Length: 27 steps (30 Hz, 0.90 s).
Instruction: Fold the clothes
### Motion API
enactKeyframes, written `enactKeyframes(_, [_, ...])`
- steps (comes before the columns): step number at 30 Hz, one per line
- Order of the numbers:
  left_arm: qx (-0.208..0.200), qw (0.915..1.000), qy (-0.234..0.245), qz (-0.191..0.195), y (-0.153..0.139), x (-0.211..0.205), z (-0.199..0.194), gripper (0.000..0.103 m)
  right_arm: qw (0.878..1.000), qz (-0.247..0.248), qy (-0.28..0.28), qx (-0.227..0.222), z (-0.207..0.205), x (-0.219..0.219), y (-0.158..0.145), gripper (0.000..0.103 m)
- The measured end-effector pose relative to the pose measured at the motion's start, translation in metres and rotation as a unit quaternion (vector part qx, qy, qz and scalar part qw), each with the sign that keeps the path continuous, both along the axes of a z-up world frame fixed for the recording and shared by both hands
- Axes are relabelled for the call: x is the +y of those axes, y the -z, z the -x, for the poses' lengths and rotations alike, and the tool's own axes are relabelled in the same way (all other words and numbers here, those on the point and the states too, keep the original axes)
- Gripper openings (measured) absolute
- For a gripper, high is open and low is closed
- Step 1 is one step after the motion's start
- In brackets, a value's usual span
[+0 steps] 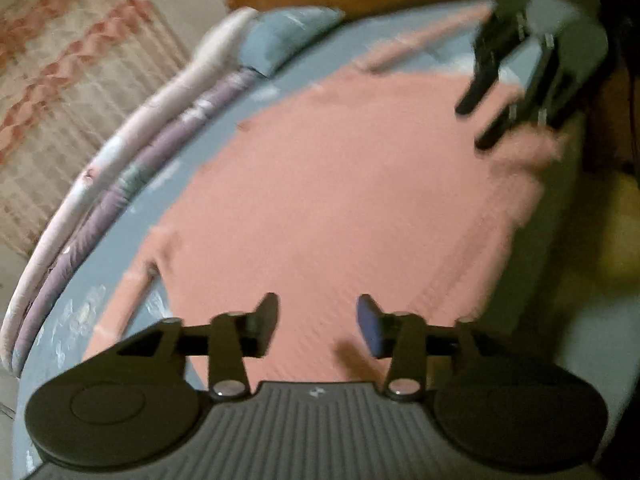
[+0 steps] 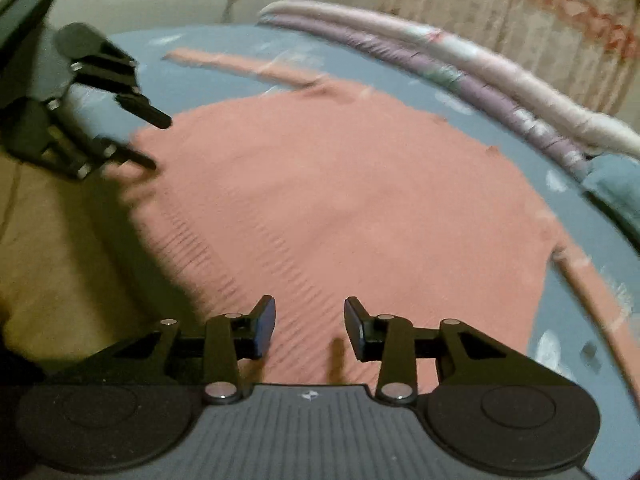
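Lying flat on the blue bedsheet (image 1: 256, 92), front or back up cannot be told, pink knitted sweater (image 1: 340, 200) spread wide with one long sleeve (image 2: 240, 66) stretched away, probably so that folding can start from a smooth shape

Hovering over the ribbed hem (image 2: 224, 264), left gripper (image 1: 318, 326) and right gripper (image 2: 310, 330), both with jaws spread apart and nothing between them, apparently ready to take the edge

Rolled quilts (image 1: 132, 152) kept aside along the bed border, leaving room
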<state>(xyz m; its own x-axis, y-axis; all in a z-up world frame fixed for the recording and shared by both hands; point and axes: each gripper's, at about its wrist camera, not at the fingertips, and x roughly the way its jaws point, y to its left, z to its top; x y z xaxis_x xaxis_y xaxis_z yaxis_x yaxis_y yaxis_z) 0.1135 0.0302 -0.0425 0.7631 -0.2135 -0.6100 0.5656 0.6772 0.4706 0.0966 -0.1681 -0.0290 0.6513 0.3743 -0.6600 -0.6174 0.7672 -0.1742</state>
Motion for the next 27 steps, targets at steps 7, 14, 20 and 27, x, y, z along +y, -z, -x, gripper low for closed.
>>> enactKeyframes(7, [0.129,0.9806,-0.021,0.146,0.014,0.02,-0.078,0.066,0.997,-0.063,-0.011,0.052,-0.071,-0.024,0.022,0.061])
enactKeyframes(14, [0.196,0.9627,-0.072,0.173,0.034,0.077,-0.077,0.074,0.994,-0.075,0.012,0.079,-0.04,-0.102,0.026,0.073])
enactKeyframes(20, [0.175,0.9761,-0.037,0.123,-0.003,0.049,-0.133,0.077,0.993,-0.076,0.034,0.082,-0.074,-0.1,-0.006,0.077])
enactKeyframes(27, [0.196,0.9684,-0.046,0.147,0.02,0.024,-0.245,0.077,0.99,-0.069,0.058,0.108,-0.177,-0.082,0.017,0.076])
